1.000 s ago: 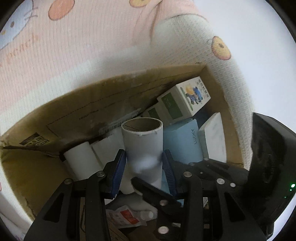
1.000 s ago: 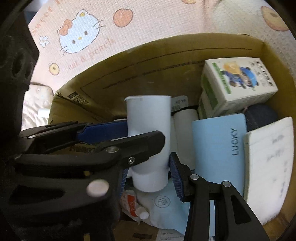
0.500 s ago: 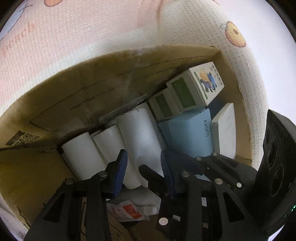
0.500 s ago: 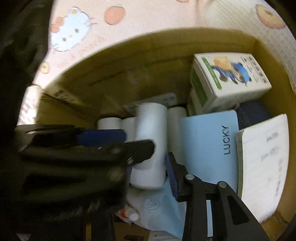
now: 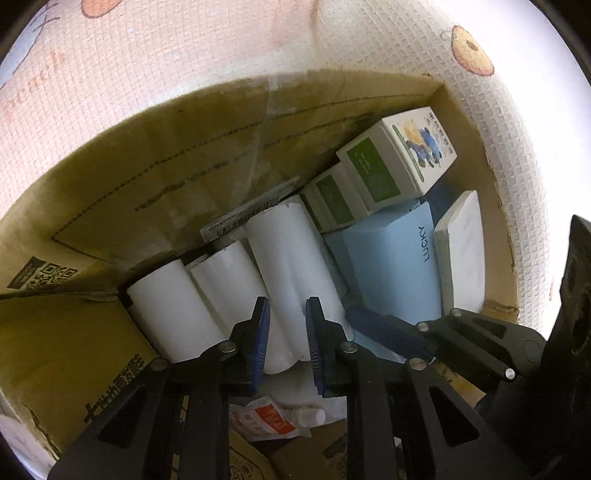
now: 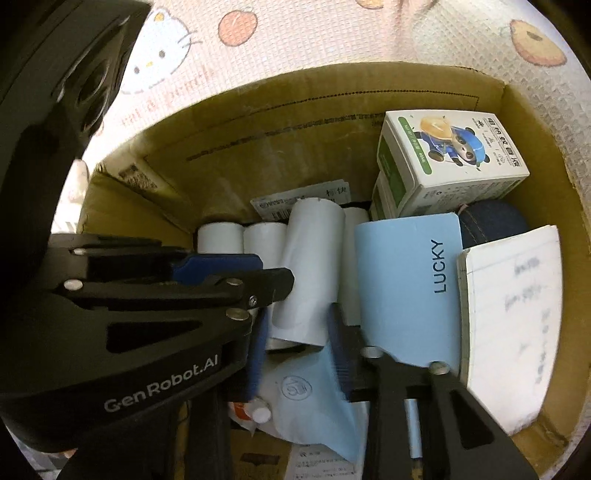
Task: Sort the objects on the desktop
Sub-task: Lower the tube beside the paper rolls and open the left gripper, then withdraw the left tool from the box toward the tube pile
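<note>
We see a brown cardboard box (image 6: 535, 155) on a pink mat (image 6: 295, 33) printed with oranges and a white cat. Inside, the rolls (image 5: 291, 266) are plain white, the booklet (image 6: 410, 280) is pale blue with dark "LUCKY" letters, and the carton (image 6: 454, 155) is white and green with a blue panda. The notepad (image 6: 513, 317) is white with grey lines. The pouch (image 5: 266, 421) is white and orange.
</note>
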Action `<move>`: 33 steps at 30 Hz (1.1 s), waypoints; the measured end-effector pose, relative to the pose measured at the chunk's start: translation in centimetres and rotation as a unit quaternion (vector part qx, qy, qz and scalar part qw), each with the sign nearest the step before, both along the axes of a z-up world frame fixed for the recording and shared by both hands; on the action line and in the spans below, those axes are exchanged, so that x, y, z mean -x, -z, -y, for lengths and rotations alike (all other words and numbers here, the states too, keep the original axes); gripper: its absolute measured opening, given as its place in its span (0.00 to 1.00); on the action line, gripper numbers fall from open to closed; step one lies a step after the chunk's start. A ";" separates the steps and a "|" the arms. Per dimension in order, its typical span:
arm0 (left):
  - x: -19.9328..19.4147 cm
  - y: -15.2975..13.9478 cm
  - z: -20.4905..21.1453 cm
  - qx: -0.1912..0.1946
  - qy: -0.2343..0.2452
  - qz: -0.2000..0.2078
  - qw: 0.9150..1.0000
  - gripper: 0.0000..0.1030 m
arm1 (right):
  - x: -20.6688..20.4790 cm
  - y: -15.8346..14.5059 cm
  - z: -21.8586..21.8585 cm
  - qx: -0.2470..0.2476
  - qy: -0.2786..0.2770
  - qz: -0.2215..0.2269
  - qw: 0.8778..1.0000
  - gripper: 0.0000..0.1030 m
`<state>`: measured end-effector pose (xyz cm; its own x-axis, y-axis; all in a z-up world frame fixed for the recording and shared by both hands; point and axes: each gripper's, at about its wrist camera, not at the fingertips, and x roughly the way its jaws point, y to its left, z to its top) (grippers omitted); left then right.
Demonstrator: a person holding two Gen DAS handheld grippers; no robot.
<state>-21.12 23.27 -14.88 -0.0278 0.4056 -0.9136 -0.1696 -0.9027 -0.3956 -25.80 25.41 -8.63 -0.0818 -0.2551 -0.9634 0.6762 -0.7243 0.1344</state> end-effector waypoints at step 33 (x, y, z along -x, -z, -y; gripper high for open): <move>-2.0 -3.4 4.5 -0.017 0.020 -0.127 0.992 0.11 | 1.7 2.2 0.6 -0.037 -0.002 0.097 0.995 0.16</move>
<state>-19.11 18.75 -11.46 -0.2372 0.4423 -0.8649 -0.3036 -0.8795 -0.3665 -27.53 24.76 -10.86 0.1089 -0.1831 -0.9770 0.6462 -0.7339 0.2096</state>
